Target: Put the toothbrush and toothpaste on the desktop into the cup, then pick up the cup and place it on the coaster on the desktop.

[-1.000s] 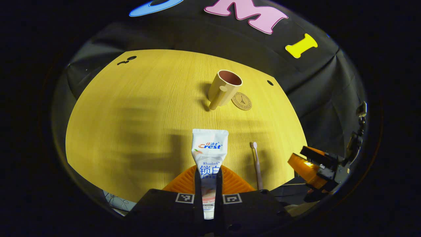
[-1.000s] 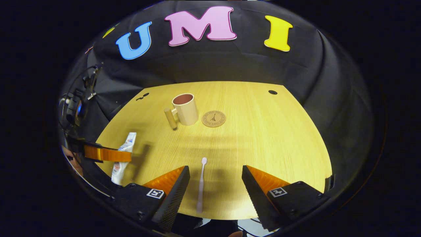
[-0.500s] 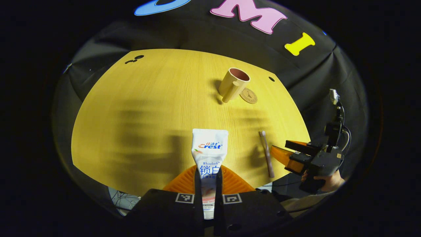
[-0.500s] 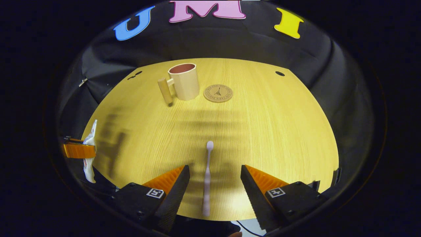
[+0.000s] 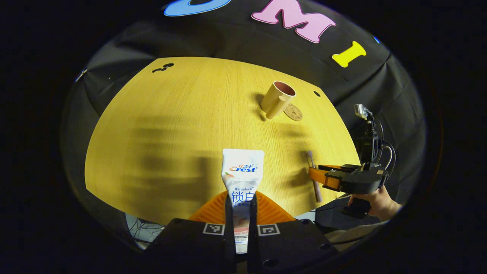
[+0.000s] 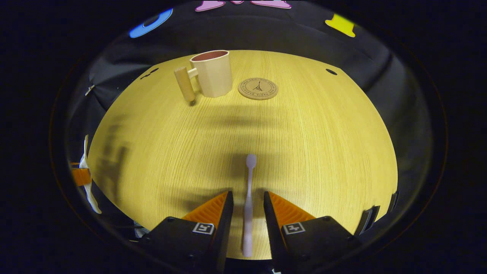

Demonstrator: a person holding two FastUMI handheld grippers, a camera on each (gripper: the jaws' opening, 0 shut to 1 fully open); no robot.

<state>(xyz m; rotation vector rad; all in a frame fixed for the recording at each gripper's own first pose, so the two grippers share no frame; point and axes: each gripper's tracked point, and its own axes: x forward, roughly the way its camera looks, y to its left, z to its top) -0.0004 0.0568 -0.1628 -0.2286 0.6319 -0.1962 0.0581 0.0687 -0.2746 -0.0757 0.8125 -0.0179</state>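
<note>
Left claw (image 5: 241, 213) is clamped on the toothpaste (image 5: 242, 179), held above the surface (image 5: 182, 114). Right claw (image 6: 246, 213) is partly open, straddling the toothbrush (image 6: 249, 198), fingers not touching it.

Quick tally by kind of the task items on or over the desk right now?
Toothpaste tube: 1
Toothbrush: 1
Cup: 1
Coaster: 1
Total: 4
</note>
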